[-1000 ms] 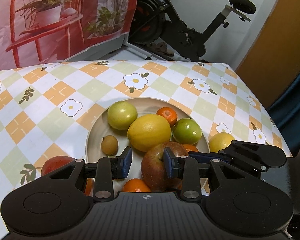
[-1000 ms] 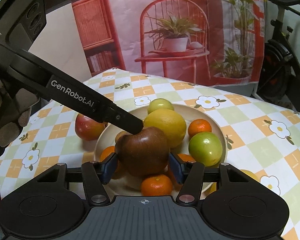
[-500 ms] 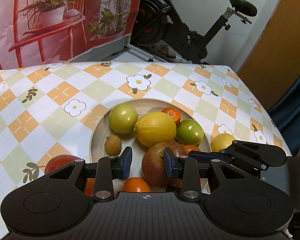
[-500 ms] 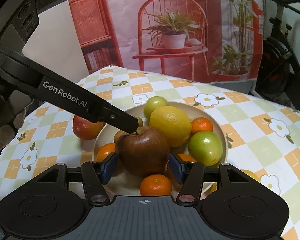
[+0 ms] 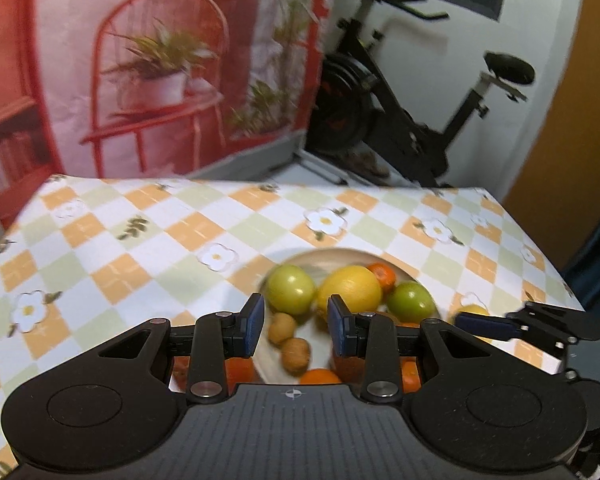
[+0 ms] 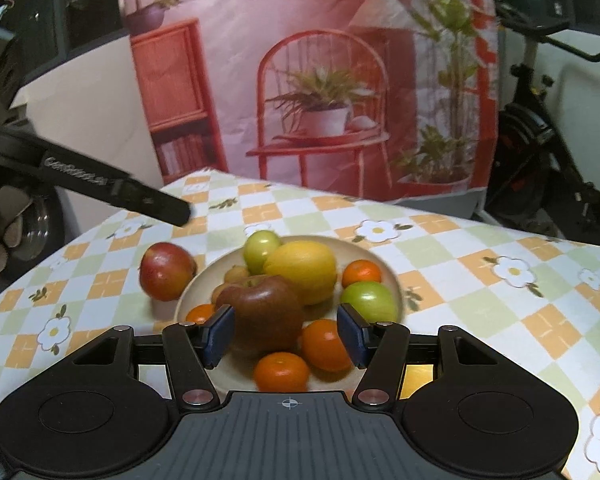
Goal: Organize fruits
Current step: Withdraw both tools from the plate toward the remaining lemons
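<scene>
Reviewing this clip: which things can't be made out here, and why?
- Left wrist view: the dark red apple on the beige plate is mostly hidden behind the left claw's right finger.
- Left wrist view: the small brown fruits are motion-blurred; kind unclear.
- Right wrist view: the yellow fruit beside the plate is masked by the right claw's frame.
- Right wrist view: the left claw's printed lettering is blurred.

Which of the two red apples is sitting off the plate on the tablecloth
The brighter red apple, left of the plate in the right wrist view. The darker red apple lies in the plate, near the right gripper.
</scene>
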